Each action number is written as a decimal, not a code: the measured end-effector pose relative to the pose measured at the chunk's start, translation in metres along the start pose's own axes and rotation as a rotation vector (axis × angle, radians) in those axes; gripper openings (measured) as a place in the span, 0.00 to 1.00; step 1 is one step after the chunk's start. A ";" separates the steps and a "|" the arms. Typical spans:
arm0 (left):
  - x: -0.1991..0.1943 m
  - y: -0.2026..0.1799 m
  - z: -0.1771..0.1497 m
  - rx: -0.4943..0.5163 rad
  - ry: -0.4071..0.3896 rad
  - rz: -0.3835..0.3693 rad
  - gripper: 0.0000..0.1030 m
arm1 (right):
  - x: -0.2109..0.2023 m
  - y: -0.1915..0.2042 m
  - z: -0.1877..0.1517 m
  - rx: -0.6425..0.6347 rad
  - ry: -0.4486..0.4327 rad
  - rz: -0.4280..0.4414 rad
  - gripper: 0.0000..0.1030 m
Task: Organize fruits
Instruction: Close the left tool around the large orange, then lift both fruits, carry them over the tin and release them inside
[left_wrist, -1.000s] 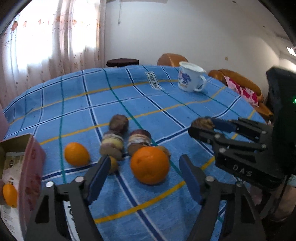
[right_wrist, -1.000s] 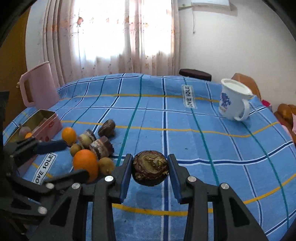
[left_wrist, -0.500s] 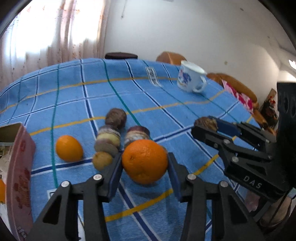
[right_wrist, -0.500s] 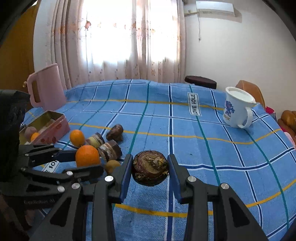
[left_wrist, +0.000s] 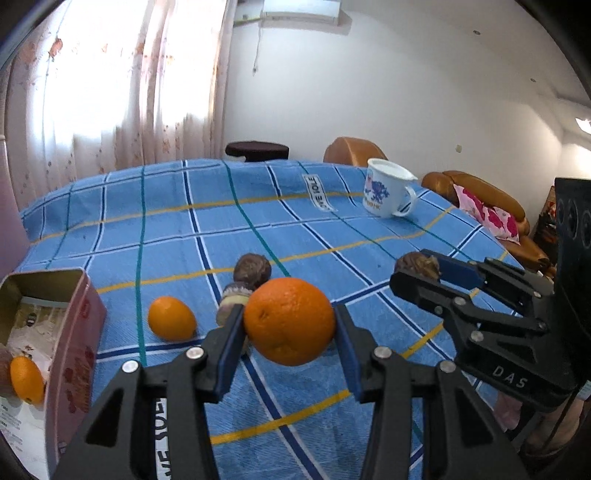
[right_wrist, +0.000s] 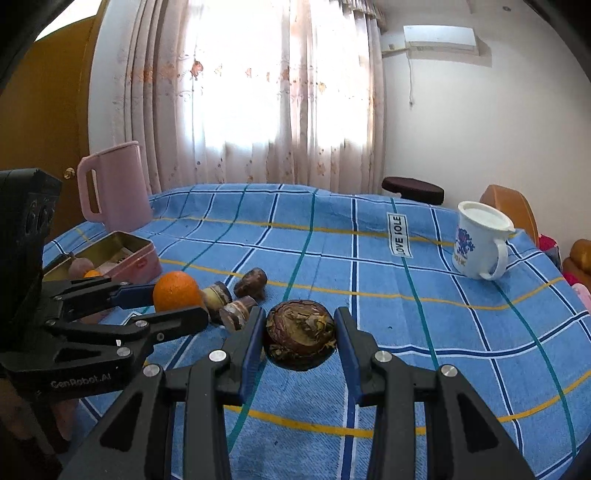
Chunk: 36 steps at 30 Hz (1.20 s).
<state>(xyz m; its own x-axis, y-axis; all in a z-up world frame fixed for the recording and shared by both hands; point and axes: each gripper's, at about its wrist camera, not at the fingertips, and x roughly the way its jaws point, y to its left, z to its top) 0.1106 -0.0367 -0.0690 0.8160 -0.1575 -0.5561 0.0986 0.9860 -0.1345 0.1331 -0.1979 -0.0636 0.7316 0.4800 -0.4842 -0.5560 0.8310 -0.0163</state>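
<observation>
Two readable marks: "DAS" (right gripper (left_wrist: 417, 264)), "GenRobot.AI" (left gripper (right_wrist: 173, 295)).

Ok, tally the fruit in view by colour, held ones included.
Oranges: 3 – held orange, table orange, tin orange.
Brown fruits: 4 – held brown fruit, 3 loose brown fruits.
Pale fruit in pink tin: 1.
Total: 8.

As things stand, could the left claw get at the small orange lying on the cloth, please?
Probably not yet: the left claw is shut on the big orange. The small orange lies uncovered on the cloth just left of it, so the path looks free once the claw is emptied.
</observation>
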 end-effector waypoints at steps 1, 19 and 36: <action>-0.002 -0.001 0.000 0.005 -0.010 0.006 0.47 | -0.001 0.000 0.000 -0.001 -0.005 0.002 0.39; -0.019 -0.005 -0.001 0.028 -0.115 0.056 0.47 | -0.017 0.001 -0.001 -0.006 -0.093 0.028 0.39; -0.030 -0.006 -0.003 0.038 -0.172 0.080 0.47 | -0.030 0.005 -0.003 -0.025 -0.161 0.030 0.39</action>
<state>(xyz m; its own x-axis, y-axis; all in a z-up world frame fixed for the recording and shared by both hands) 0.0833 -0.0383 -0.0538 0.9071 -0.0700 -0.4151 0.0482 0.9969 -0.0628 0.1074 -0.2093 -0.0514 0.7670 0.5450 -0.3386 -0.5866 0.8094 -0.0262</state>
